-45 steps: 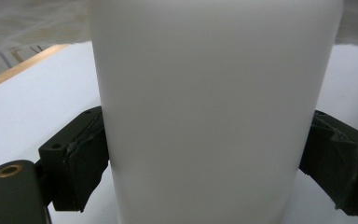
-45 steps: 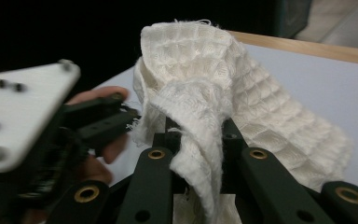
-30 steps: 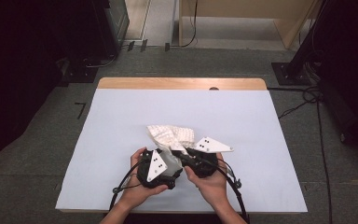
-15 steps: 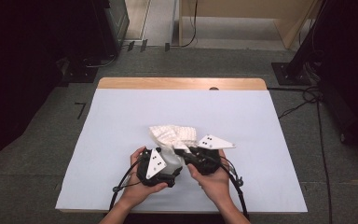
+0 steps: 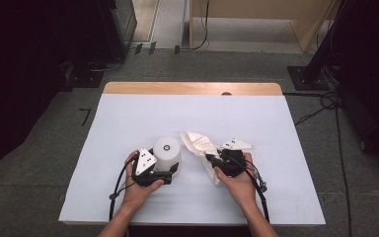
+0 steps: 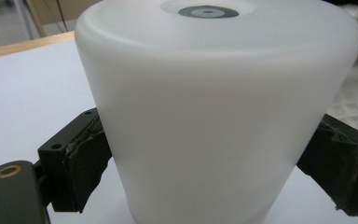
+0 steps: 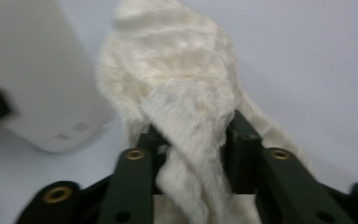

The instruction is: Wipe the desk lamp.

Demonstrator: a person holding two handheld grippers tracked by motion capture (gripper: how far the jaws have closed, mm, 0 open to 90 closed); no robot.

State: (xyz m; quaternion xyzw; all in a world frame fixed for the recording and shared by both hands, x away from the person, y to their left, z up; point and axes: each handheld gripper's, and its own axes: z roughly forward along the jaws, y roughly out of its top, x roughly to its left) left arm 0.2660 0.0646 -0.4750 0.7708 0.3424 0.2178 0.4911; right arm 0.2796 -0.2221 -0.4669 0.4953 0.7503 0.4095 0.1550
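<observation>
A white plastic cup point(image 5: 167, 152) stands upside down on the white-covered table point(image 5: 256, 118), left of centre. My left gripper point(image 5: 168, 170) is shut on its lower wall, and the pads point(image 6: 81, 161) press both sides of the cup point(image 6: 214, 116). To the right lies a crumpled cream cloth point(image 5: 197, 143). My right gripper point(image 5: 211, 162) has just been opening its jaws. A strand of the cloth point(image 7: 177, 70) still runs loosely between them at the right gripper point(image 7: 193, 133). The cup point(image 7: 37, 79) shows at the left of that view.
The table's bare wooden far edge point(image 5: 192, 88) runs along the back. Dark equipment and cables point(image 5: 325, 98) stand on the floor around the table. White sheet stretches wide on all sides of the hands.
The hands have drawn apart: the left took the cup leftward and set it base-up on the table, the right carried the cloth rightward and down. The right jaws have widened around the cloth.
</observation>
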